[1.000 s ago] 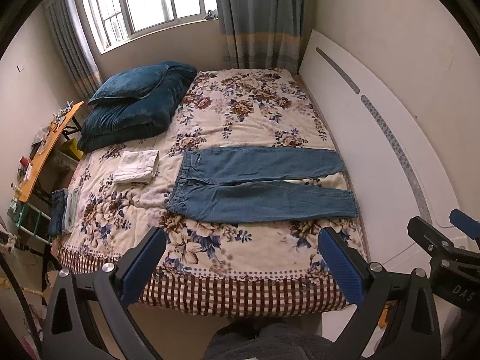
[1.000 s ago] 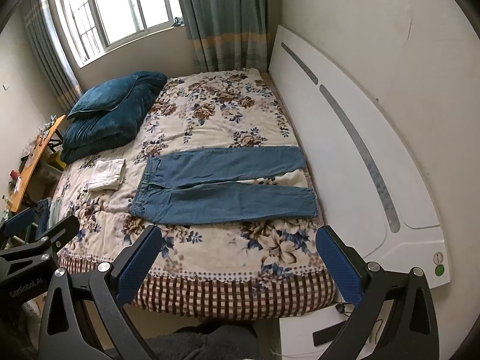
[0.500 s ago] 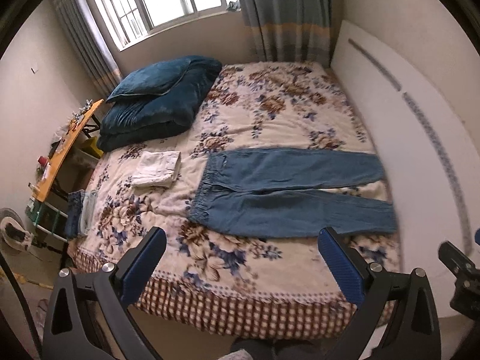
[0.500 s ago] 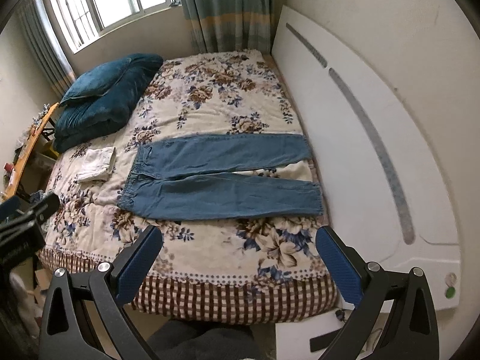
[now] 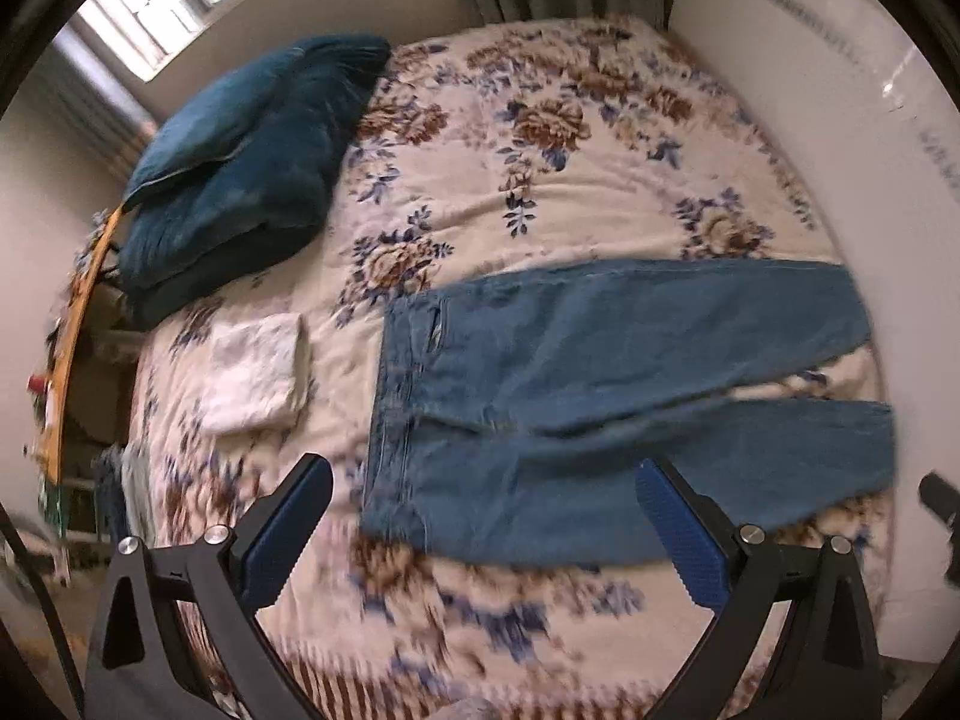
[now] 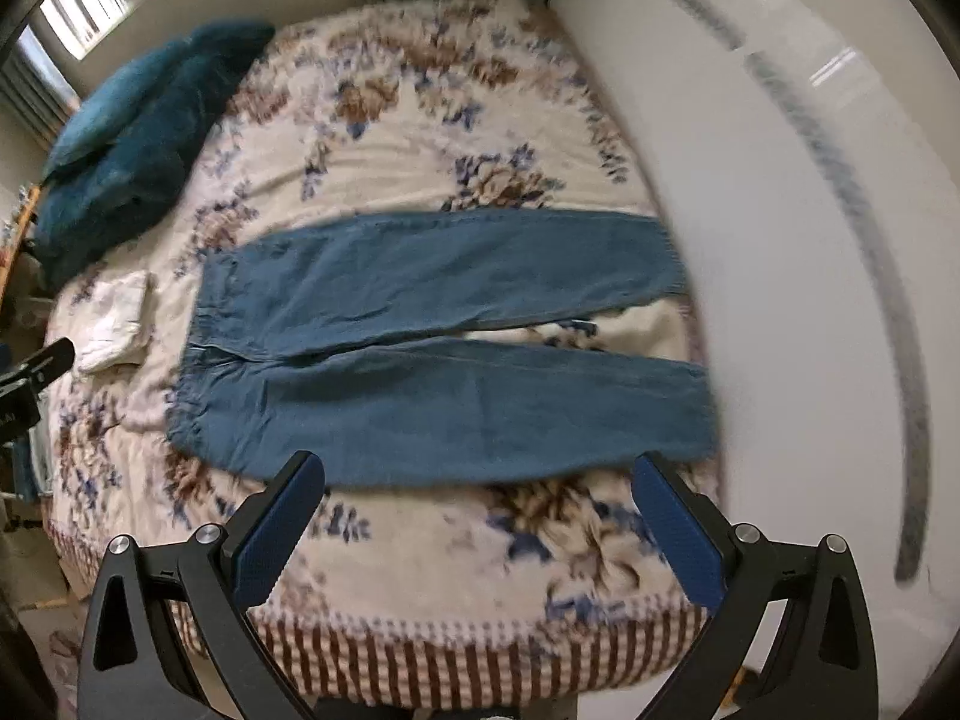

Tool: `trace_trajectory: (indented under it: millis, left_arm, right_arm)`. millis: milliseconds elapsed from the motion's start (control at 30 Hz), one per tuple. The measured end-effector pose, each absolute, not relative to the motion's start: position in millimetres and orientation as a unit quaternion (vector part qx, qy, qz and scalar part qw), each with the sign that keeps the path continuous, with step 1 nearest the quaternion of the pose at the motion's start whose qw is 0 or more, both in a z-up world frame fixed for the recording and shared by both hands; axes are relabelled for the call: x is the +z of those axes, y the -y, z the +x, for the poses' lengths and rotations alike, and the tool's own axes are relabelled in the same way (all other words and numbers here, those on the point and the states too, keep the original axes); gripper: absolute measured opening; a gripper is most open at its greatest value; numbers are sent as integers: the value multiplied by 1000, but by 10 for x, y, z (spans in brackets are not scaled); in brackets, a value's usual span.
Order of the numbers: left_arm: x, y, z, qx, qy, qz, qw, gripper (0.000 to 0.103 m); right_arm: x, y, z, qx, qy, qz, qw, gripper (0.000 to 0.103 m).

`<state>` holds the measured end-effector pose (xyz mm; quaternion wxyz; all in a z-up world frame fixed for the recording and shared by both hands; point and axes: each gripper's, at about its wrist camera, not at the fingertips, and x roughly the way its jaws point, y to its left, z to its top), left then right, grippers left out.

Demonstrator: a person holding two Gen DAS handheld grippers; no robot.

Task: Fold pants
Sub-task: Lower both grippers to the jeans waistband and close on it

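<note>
Plainly, we hold both tongs spread wide and empty above the near edge of the bed point(image 6: 420, 648) — the left tongs point(image 5: 483, 516) over the waistband end, the right tongs point(image 6: 480, 510) toward the cuffs, placed, we judge, to take the near leg at two points. The pants point(image 6: 432, 354) lie flat across the floral cover, waist left, cuffs right by the white headboard point(image 6: 780, 240). They are faded blue denim, legs slightly parted — not yet folded.
</note>
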<state>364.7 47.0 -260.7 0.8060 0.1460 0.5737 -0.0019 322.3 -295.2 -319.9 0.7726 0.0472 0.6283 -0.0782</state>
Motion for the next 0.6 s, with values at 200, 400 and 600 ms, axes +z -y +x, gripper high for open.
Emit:
trace_trajectory:
  millis: [200,400,600]
  left_arm:
    - [-3847,-428,4731,-25,-593,246,767,103]
    - [-5209,-336,5561,-70,-633,329,697,98]
    - [-6000,-259,6098,-138,-659,371,640,90]
  right_arm:
    - [-4609,2854,4785,-31,-664,-40,746,103]
    - [-6137,2606,6022,52,-717,-140,681,103]
    - [-7135,2455,6614,92,-725,-236,640,103]
